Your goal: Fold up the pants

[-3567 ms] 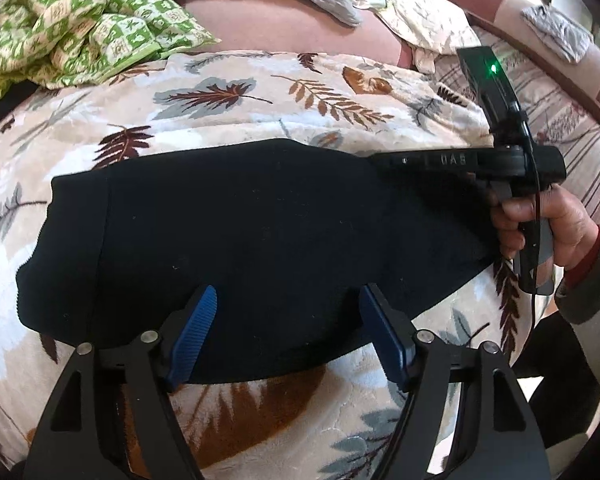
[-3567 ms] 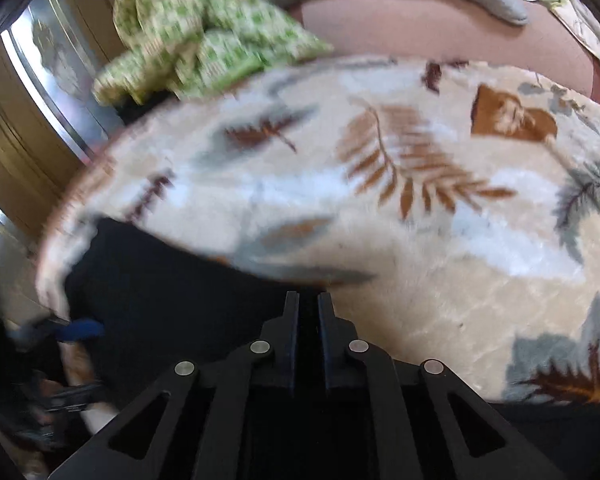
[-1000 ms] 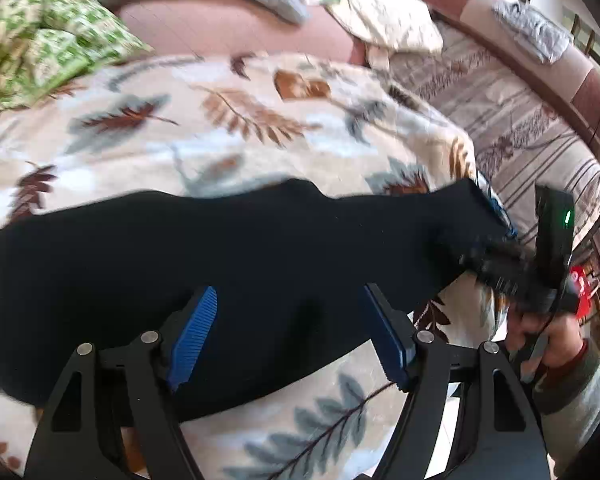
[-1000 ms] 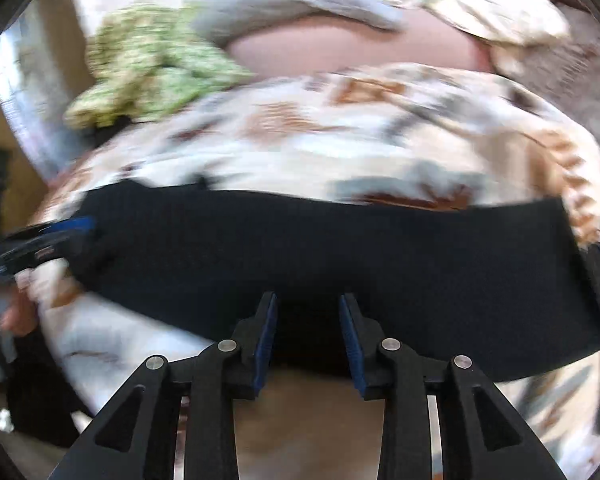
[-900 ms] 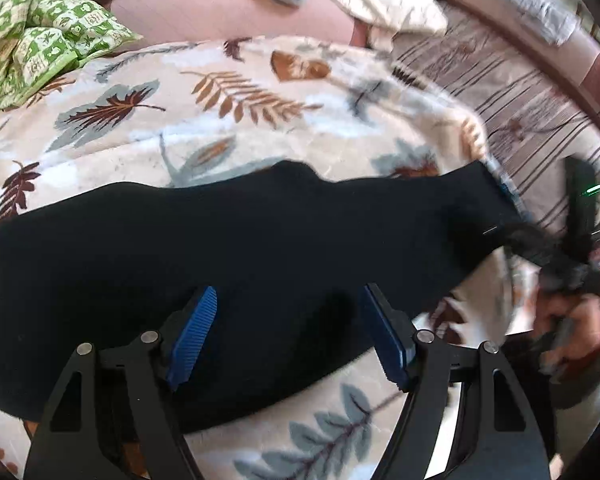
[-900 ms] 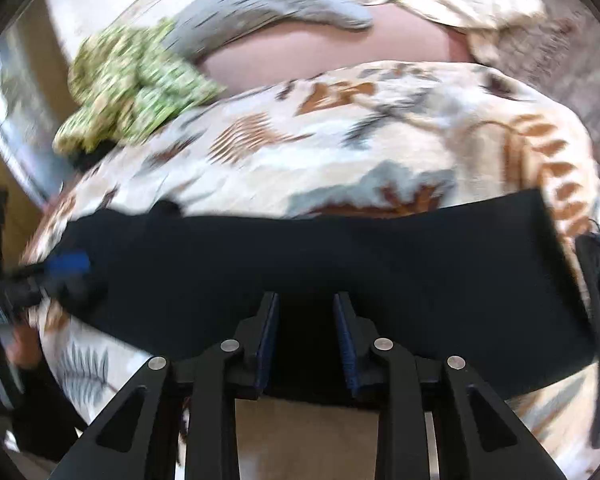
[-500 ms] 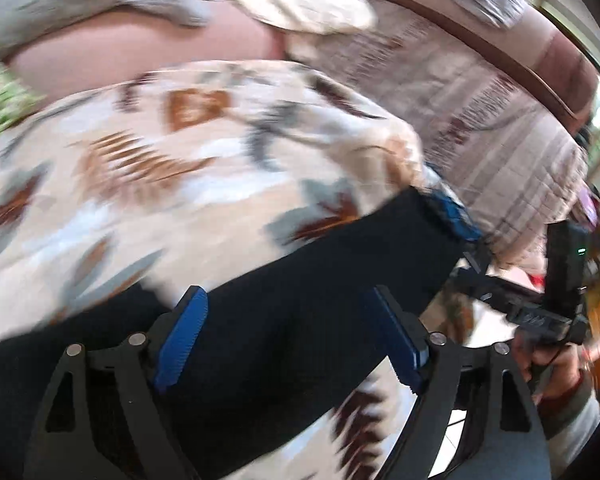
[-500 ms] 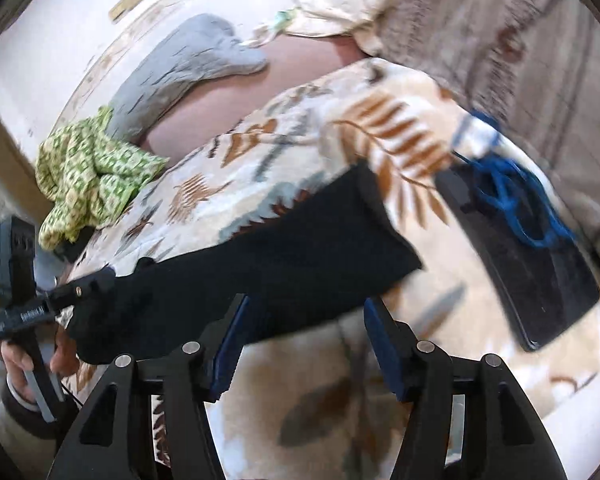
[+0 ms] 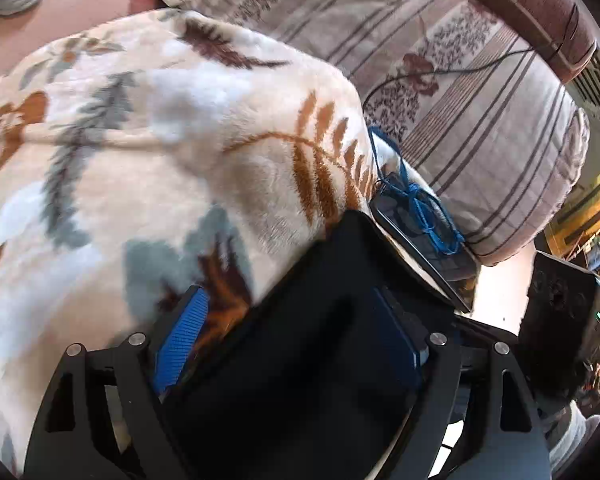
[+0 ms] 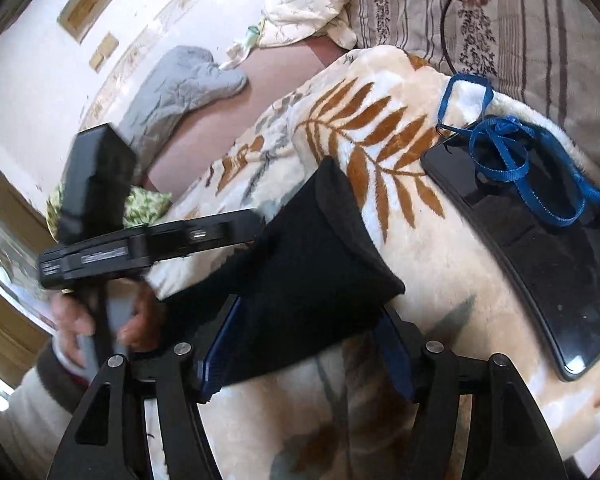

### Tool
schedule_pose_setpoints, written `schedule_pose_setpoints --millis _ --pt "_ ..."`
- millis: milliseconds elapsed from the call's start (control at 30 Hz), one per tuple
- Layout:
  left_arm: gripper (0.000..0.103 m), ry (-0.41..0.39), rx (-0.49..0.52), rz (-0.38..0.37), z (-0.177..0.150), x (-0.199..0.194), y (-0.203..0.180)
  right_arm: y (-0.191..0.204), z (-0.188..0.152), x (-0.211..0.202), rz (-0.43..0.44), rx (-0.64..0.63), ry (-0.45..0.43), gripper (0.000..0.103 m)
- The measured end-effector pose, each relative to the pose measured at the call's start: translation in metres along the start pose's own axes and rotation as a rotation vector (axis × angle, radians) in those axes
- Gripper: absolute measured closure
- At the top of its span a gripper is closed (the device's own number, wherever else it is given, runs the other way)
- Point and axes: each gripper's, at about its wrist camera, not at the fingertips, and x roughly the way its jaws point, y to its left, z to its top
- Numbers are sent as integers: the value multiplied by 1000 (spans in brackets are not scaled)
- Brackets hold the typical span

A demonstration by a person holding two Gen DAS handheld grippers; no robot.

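The black pants [image 9: 320, 344] lie folded lengthwise on a leaf-print blanket [image 9: 160, 140]; I am at their right end. My left gripper [image 9: 288, 340] is open, its blue-padded fingers [image 9: 180, 332] straddling that end from above. In the right wrist view the pants' end [image 10: 312, 248] lies between the open fingers of my right gripper [image 10: 308, 344], with a corner lifted. The left gripper's body [image 10: 152, 244] and the hand holding it show at the left of that view, reaching over the pants.
A black tablet [image 10: 540, 264] with a blue lanyard [image 10: 512, 156] lies on the blanket right of the pants' end; it also shows in the left wrist view [image 9: 420, 240]. A striped cushion [image 9: 480, 100] lies behind. A grey quilt [image 10: 172, 92] lies far back.
Both grippers have moved right along the pants to their right end. The right gripper, nearly shut a second ago, has opened wide. The left gripper stays open.
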Motion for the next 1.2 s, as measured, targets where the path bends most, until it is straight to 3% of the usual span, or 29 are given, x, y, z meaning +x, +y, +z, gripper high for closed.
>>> schedule_pose_setpoints --millis 100,167,200,267,333,400,467,600,700,767,933,1033,1133,1200 --pt "20 24 51 -29 3 16 -11 1 -2 1 0 -19 -17 33" --pt "33 23 101 -14 4 24 -19 5 -3 4 -13 -45 -23 36" --pt "44 26 118 -8 5 26 -23 5 -3 5 -29 -61 -22 41" --pt "57 24 123 -17 5 27 -26 6 -2 7 -88 -81 -24 72" --pt "74 26 106 -27 7 25 -25 0 1 5 -71 -48 -24 83" --pt "84 11 68 -35 8 15 -21 3 5 1 -66 -55 -27 87" --pt "84 -17 44 -37 10 -4 -15 16 7 -5 -80 -102 -38 90" --pt "84 -128 -16 8 -2 -71 -1 60 8 -32 -2 -236 -100 93" --pt "84 -200 -79 30 -19 -117 18 100 5 -37 52 -327 -101 93" --pt "83 -243 -123 53 -39 -152 33 122 -2 -31 90 -365 -76 93" --pt "65 -286 -191 137 -93 -198 56 168 -29 1 158 -447 13 93" --pt "63 -287 -249 193 -127 -211 71 191 -48 35 189 -459 85 93" --pt "57 -293 -317 198 -154 -218 83 206 -75 74 172 -499 192 92" --pt "56 -290 -348 203 -170 -217 88 213 -87 82 146 -526 248 82"
